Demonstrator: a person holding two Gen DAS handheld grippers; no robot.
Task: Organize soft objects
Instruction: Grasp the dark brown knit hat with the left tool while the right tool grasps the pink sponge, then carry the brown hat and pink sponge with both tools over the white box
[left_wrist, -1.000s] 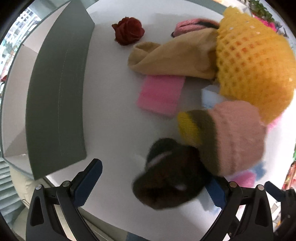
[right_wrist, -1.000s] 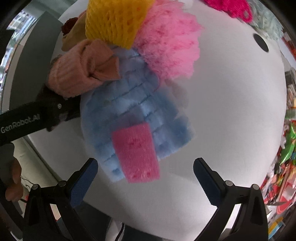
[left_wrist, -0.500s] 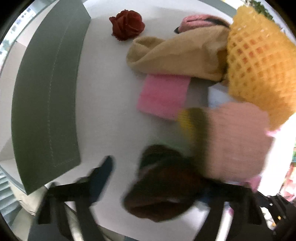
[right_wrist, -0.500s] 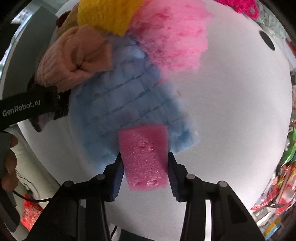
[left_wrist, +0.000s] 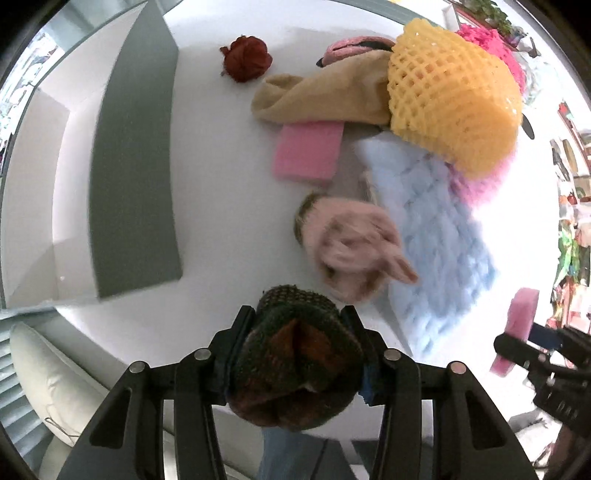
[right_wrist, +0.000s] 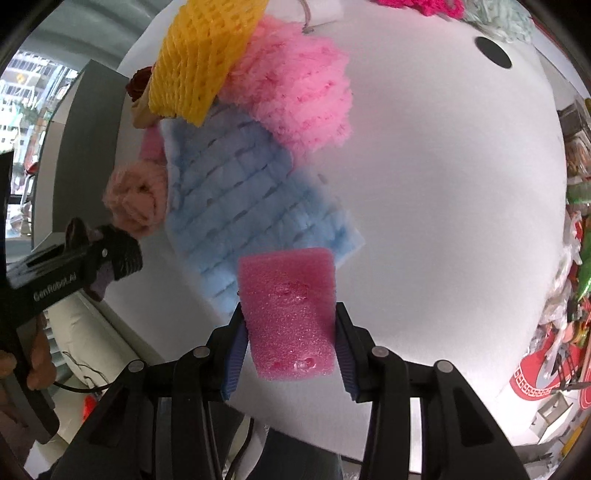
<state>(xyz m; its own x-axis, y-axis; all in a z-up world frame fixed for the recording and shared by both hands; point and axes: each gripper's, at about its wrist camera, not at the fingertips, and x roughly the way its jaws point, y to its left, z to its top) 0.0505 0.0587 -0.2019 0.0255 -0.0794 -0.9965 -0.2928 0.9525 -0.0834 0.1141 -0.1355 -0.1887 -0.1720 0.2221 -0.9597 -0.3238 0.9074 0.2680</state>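
Observation:
My left gripper (left_wrist: 297, 317) points down over the white table (left_wrist: 221, 229); its jaws are closing, and the pads press a dark green and brown knitted bundle (left_wrist: 295, 354) lifted off the top. My right gripper (right_wrist: 288, 314) is shut on a hot-pink sponge block (right_wrist: 288, 295), held above the table's near edge. On the table just beyond lie a pink knitted roll (left_wrist: 351, 247) and a pale blue fluffy cloth (right_wrist: 251, 199).
A yellow foam net (left_wrist: 450, 103), a tan cloth (left_wrist: 325, 96), a light pink foam block (left_wrist: 306, 155) and a pink fluffy cloth (right_wrist: 299, 96) crowd the far middle. A red fabric rose (left_wrist: 245, 62) sits beside a grey mat (left_wrist: 133, 166) on the left. A black hole (right_wrist: 493, 57) marks the far right.
Both grippers went from wide open to gripping. The left took the dark knit and lifted it away from the pink roll; the right closed on the pink sponge and raised it off the blue cloth.

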